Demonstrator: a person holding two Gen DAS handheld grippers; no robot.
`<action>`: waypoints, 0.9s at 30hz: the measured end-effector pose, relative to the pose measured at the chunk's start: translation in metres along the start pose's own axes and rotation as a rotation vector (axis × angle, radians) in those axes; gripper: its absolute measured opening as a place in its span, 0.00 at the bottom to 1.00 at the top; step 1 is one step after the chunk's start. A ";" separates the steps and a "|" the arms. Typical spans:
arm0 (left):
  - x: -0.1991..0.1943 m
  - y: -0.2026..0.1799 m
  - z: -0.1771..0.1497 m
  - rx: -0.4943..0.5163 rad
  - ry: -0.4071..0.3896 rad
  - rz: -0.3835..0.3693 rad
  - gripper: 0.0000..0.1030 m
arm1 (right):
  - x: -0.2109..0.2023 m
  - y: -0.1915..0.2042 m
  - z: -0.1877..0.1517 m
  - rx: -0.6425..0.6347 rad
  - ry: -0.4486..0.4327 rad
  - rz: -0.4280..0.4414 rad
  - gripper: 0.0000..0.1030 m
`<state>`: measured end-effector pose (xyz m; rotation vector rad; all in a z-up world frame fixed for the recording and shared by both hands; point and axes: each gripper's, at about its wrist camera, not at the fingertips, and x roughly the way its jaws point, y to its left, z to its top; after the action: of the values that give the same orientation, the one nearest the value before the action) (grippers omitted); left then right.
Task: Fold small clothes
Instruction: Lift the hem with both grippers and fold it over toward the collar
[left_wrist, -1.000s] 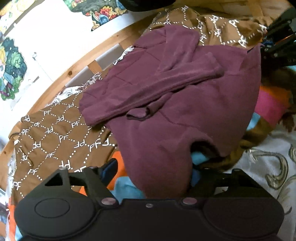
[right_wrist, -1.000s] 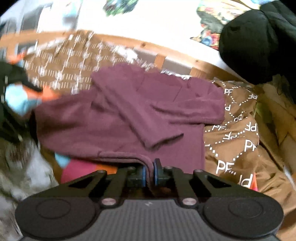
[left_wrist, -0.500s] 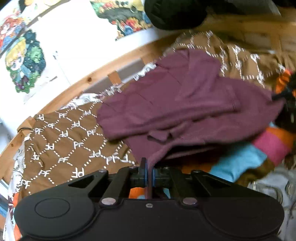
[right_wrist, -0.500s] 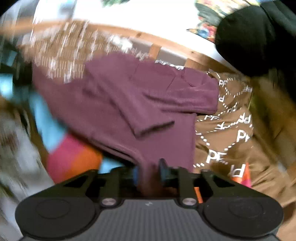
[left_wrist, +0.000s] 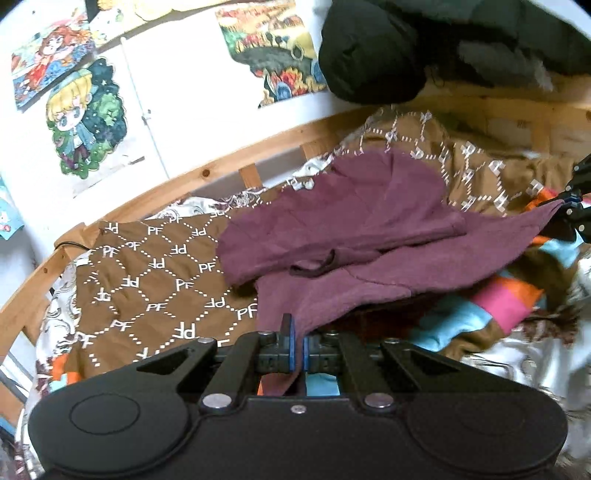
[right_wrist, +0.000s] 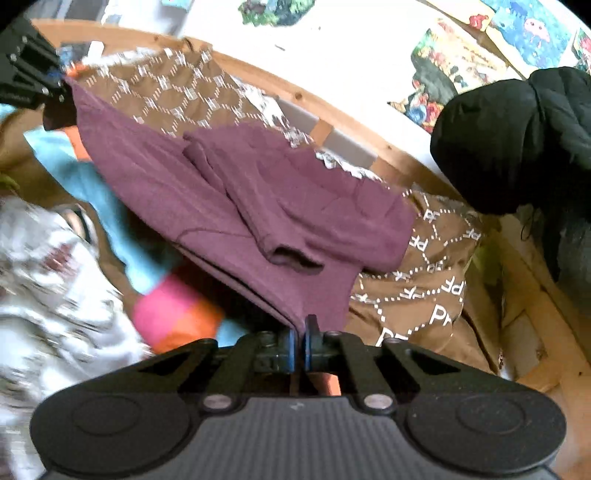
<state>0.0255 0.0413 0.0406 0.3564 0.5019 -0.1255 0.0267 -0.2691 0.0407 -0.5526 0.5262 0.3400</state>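
The brown blanket (left_wrist: 155, 273) covers the bed, and my purple top (left_wrist: 369, 236) lies on it, with both sleeves already crossed over its front. A second ago the bottom edge of the top was resting low on the blanket; now it is lifted up and stretched in the air. My left gripper (left_wrist: 297, 343) is pinched tight on one bottom corner, and my right gripper (right_wrist: 300, 341) is pinched tight on the other. I think this means I can swing the bottom edge up toward the neck, far across the blanket, to fold the top in half.
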 end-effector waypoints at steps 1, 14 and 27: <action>-0.011 0.007 0.002 -0.006 0.003 -0.024 0.03 | -0.014 -0.003 0.005 0.013 -0.005 0.019 0.05; -0.124 0.045 0.015 -0.066 0.050 -0.208 0.03 | -0.156 -0.003 0.037 -0.082 -0.047 0.119 0.05; 0.006 0.086 0.109 -0.083 0.176 -0.091 0.04 | -0.059 -0.051 0.089 -0.077 -0.132 -0.020 0.06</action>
<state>0.0968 0.0819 0.1525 0.2645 0.6954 -0.1621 0.0352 -0.2686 0.1592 -0.6049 0.3815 0.3757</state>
